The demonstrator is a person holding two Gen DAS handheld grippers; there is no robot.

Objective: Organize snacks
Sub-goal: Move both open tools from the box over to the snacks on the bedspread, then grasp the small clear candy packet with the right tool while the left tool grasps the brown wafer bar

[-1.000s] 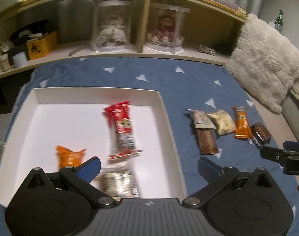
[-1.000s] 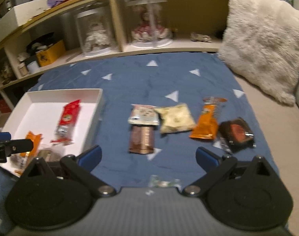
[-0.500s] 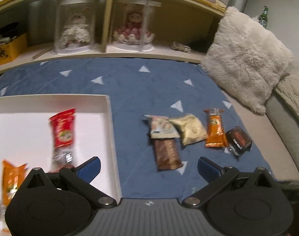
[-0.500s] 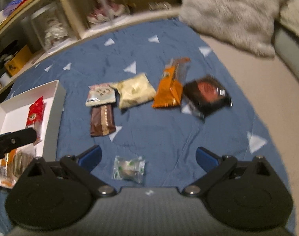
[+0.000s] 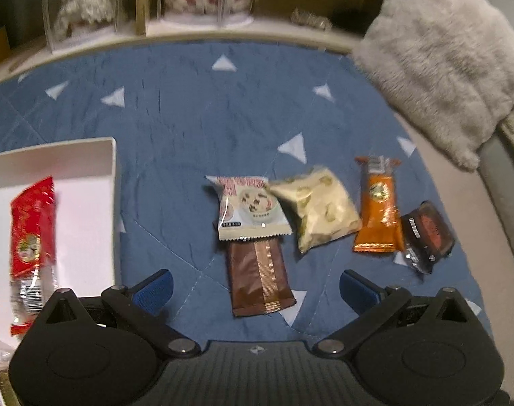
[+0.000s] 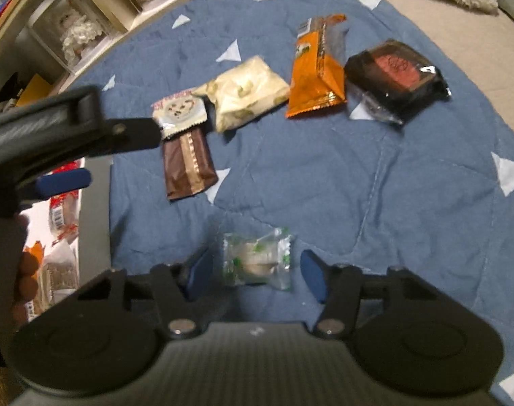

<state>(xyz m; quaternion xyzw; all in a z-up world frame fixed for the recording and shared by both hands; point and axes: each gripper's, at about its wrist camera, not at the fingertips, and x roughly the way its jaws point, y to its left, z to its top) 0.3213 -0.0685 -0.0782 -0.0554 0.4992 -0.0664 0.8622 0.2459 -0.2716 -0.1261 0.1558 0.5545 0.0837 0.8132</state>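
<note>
Clear-wrapped candy (image 6: 257, 260) between closing right gripper (image 6: 253, 272) pads, untouched; left gripper (image 5: 255, 286) wide open, empty.

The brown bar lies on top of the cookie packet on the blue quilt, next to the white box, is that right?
Not quite. In the left wrist view the cookie packet lies on top, its lower edge overlapping the brown bar. Both are on the blue quilt, beside the white box.
</note>
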